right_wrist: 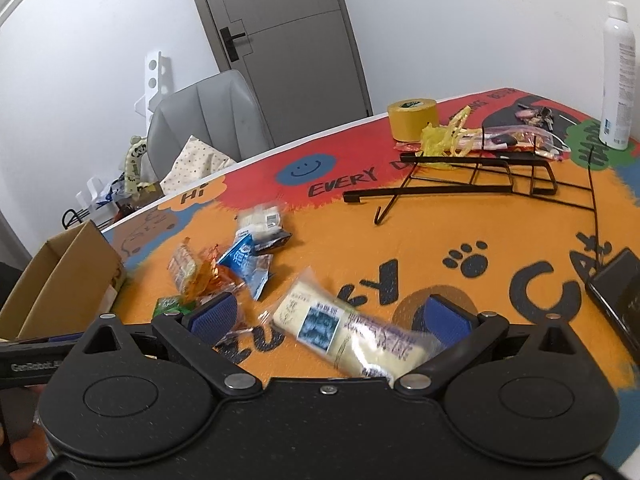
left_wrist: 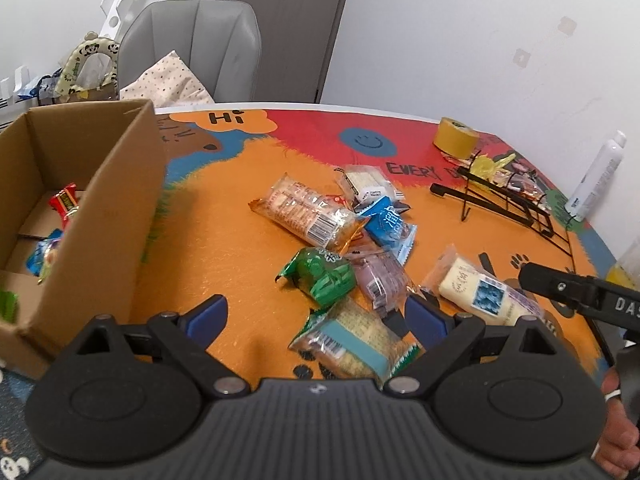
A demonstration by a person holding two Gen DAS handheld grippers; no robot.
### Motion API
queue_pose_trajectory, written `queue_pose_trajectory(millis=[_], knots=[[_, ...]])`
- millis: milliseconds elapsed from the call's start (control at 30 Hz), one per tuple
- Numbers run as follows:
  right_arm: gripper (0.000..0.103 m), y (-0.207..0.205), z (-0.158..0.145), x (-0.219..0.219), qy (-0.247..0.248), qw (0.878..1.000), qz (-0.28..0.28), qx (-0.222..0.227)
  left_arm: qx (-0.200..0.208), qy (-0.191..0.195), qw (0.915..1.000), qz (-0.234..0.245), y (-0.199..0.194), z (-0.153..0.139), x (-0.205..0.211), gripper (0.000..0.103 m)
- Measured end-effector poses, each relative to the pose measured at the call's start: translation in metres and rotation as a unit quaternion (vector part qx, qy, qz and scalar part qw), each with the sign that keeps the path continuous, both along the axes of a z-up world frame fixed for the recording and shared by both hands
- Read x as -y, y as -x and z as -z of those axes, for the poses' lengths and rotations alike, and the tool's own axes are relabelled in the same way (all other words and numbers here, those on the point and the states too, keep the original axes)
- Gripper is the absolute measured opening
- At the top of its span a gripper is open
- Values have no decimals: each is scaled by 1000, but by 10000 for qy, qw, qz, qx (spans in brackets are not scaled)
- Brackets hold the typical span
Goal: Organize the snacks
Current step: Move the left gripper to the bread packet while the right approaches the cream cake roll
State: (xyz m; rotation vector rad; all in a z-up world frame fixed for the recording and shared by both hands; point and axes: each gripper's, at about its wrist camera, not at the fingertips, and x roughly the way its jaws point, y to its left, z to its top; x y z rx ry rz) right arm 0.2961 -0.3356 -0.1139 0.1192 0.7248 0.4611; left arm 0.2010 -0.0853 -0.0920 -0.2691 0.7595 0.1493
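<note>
A pile of snack packets lies on the colourful tablecloth (left_wrist: 224,216): an orange cracker pack (left_wrist: 308,214), a blue packet (left_wrist: 390,230), a green packet (left_wrist: 324,274), a purple packet (left_wrist: 380,278) and a green-edged cracker pack (left_wrist: 352,340). My left gripper (left_wrist: 316,312) is open above the green-edged pack. A cardboard box (left_wrist: 92,220) at the left holds several snacks. My right gripper (right_wrist: 332,316) is open, its fingers either side of a pale yellow packet (right_wrist: 340,328) with a blue label, also in the left wrist view (left_wrist: 480,292).
A black wire rack (right_wrist: 472,184) lies on its side at the back right, with a yellow tape roll (right_wrist: 412,118), yellow wrappers and a white spray bottle (right_wrist: 618,76) nearby. A black device (right_wrist: 620,292) sits at the right edge. A grey chair (left_wrist: 196,48) stands behind the table.
</note>
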Motion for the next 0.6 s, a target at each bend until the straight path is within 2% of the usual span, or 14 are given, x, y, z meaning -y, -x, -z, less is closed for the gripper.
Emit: queue_pose_trajectory(millis=[233, 367, 600], knots=[[98, -18, 20, -4, 111, 9997, 43, -236, -269, -207, 9994, -35, -25, 17, 7, 95], [98, -17, 27, -7, 187, 9993, 39, -308, -367, -469, 9982, 18, -31, 24, 16, 95], [96, -10, 41, -13, 349, 9983, 18, -475, -548, -598, 9966, 146, -34, 33, 20, 95]])
